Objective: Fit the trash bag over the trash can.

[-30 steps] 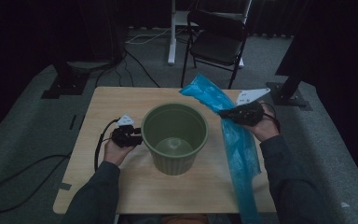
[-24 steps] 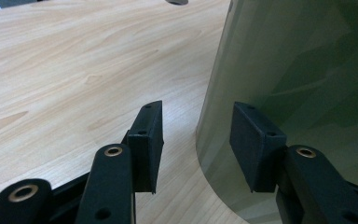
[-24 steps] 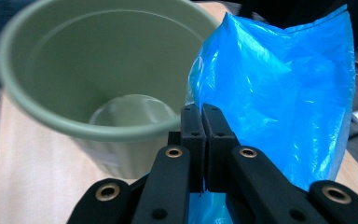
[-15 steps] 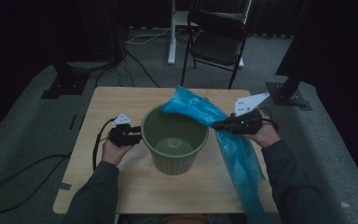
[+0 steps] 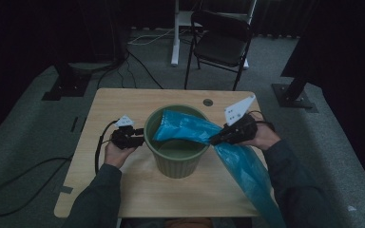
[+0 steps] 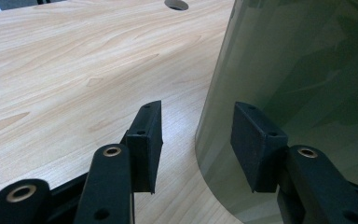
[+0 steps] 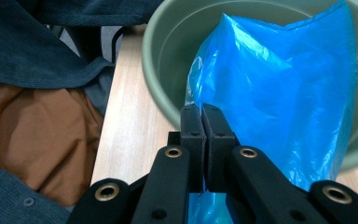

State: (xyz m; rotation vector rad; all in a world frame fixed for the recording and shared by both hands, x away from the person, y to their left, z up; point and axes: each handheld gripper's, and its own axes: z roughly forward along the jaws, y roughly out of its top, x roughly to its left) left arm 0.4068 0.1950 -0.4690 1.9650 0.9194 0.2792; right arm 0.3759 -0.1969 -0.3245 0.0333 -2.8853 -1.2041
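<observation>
**Q:** So where is the bag, and what holds it?

**A:** Centrally, a blue plastic bag (image 5: 190, 129) drapes over the right rim of a green bin (image 5: 176, 161) standing mid-table. Its upper end lies inside the bin's mouth; its long tail runs down past the table's near right edge. The right gripper (image 5: 217, 140) has its jaws pressed together on a fold of the bag just outside the rim; in the right gripper view the pads (image 7: 192, 140) meet with blue film bunched beside them. The left gripper (image 5: 139, 140) sits against the bin's left wall with jaws apart, one pad (image 6: 256, 144) touching the green side, the other over bare wood, clamping nothing.

**Q:** What would doing this step well take?

**A:** Judging from the layout, the work is lining the bin. The bag's mouth looks bunched, not spread, so the right gripper likely needs to carry its fold across the opening while the left steadies the bin. The bin looks light, so a sideways tug could tip or slide it.

**Q:** How much room is there?

**A:** Plenty on the wooden table (image 5: 123, 102): bare surface lies left of and beyond the bin, with a cable hole (image 5: 207, 102) near the far edge. The near edge is closer, and the hanging tail could snag there. A black folding chair (image 5: 221, 42) stands well beyond the table.
</observation>
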